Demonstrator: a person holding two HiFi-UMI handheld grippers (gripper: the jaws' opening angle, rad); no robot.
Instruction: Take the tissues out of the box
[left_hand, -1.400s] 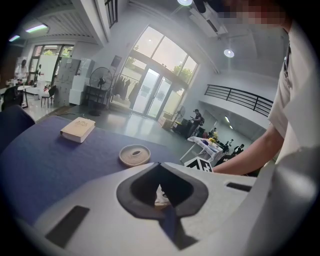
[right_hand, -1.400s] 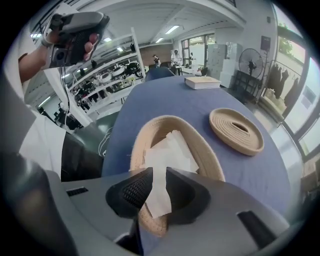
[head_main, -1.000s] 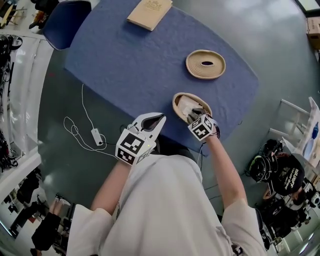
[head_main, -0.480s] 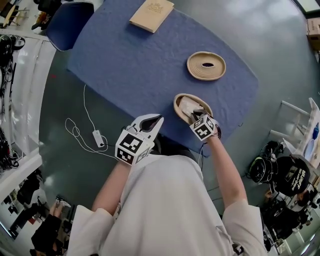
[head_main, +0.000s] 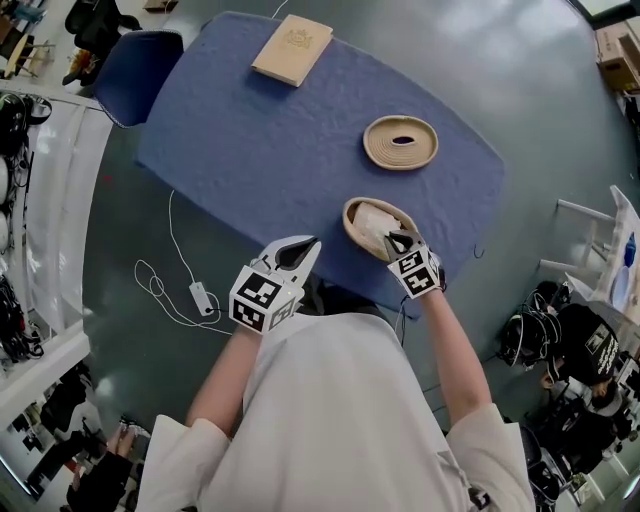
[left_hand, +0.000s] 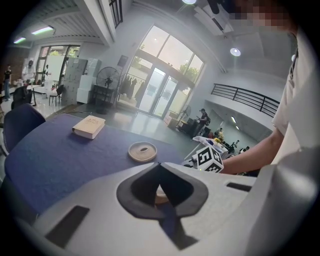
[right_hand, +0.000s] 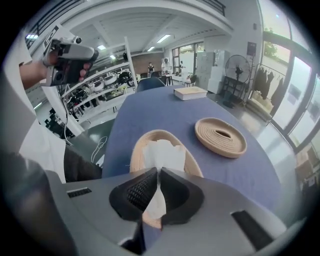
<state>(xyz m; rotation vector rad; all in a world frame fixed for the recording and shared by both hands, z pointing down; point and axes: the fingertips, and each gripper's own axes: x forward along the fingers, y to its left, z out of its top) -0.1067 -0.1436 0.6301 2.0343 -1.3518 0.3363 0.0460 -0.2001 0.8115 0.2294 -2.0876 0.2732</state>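
Note:
An oval woven tissue box (head_main: 352, 212) stands open near the front edge of the blue table (head_main: 250, 150), with white tissues (head_main: 374, 221) inside. Its woven lid (head_main: 400, 142), with a slot in the middle, lies farther back. My right gripper (head_main: 398, 240) sits over the box's near end. In the right gripper view this gripper (right_hand: 156, 172) is shut on a tissue (right_hand: 161, 152) that stands up from the box (right_hand: 137, 147). My left gripper (head_main: 305, 243) hovers at the table's front edge, left of the box, shut with nothing in it (left_hand: 160, 165).
A tan, book-like box (head_main: 292, 49) lies at the table's far end. A dark blue chair (head_main: 130, 60) stands at the far left corner. A white cable with a small block (head_main: 203, 298) lies on the floor to the left.
My right gripper's jaws have closed on a tissue at the near end of the box. The left gripper has hardly moved.

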